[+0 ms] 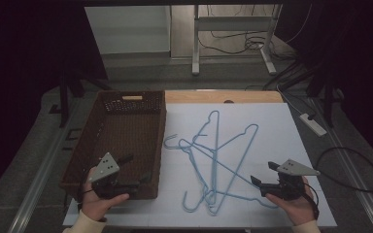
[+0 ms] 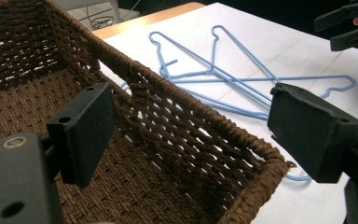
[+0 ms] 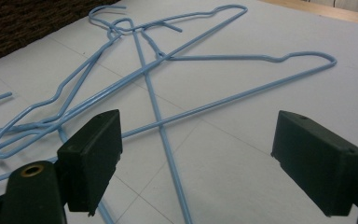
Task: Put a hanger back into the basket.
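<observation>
- my left gripper hangs over the near right corner of the brown woven basket, jaws wide apart and holding nothing.
- my right gripper hovers beside the tangled blue wire hangers, jaws spread wide with nothing gripped.
- the hangers lie on the white sheet, right of the basket.

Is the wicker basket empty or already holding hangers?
Empty: the wicker basket shows bare woven floor in the high view, while the blue wire hangers lie tangled on the white sheet beside it.
</observation>
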A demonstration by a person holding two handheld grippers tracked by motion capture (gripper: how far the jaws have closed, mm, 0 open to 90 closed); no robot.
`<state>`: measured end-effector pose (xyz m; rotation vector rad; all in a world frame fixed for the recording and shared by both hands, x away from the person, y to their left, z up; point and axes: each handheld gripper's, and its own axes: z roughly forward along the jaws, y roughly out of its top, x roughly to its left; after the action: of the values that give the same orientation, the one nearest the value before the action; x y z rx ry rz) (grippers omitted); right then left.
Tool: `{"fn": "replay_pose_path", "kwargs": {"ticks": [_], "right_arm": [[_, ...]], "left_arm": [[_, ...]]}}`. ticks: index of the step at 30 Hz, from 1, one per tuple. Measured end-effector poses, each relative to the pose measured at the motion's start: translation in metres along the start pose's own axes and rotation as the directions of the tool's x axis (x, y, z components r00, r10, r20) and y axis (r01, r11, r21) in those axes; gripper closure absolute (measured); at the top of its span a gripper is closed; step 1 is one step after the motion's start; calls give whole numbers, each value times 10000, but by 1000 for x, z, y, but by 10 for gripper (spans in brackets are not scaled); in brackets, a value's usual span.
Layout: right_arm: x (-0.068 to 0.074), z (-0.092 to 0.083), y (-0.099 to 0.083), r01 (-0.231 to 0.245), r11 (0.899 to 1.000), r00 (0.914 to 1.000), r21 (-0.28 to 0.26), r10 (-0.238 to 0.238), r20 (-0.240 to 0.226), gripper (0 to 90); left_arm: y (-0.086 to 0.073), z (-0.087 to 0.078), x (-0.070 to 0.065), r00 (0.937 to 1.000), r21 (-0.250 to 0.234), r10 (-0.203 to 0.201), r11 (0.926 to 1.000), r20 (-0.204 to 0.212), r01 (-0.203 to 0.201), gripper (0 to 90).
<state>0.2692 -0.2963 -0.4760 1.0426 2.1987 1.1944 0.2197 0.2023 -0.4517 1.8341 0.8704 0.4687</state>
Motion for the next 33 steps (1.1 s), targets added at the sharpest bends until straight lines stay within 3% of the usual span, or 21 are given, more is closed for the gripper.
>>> {"fn": "replay_pose_path", "kwargs": {"ticks": [16,33], "right_arm": [[0,5,1,-65,9998,10000,164,64,34,187],[4,10,6,-161,9991,9997,380,167,-171,240]], "left_arm": [[-1,-7,2,9999,-72,-134,9999,-11,134,167],[-3,-4,1,10000,127,-85,9999,-1,85,172]]}}
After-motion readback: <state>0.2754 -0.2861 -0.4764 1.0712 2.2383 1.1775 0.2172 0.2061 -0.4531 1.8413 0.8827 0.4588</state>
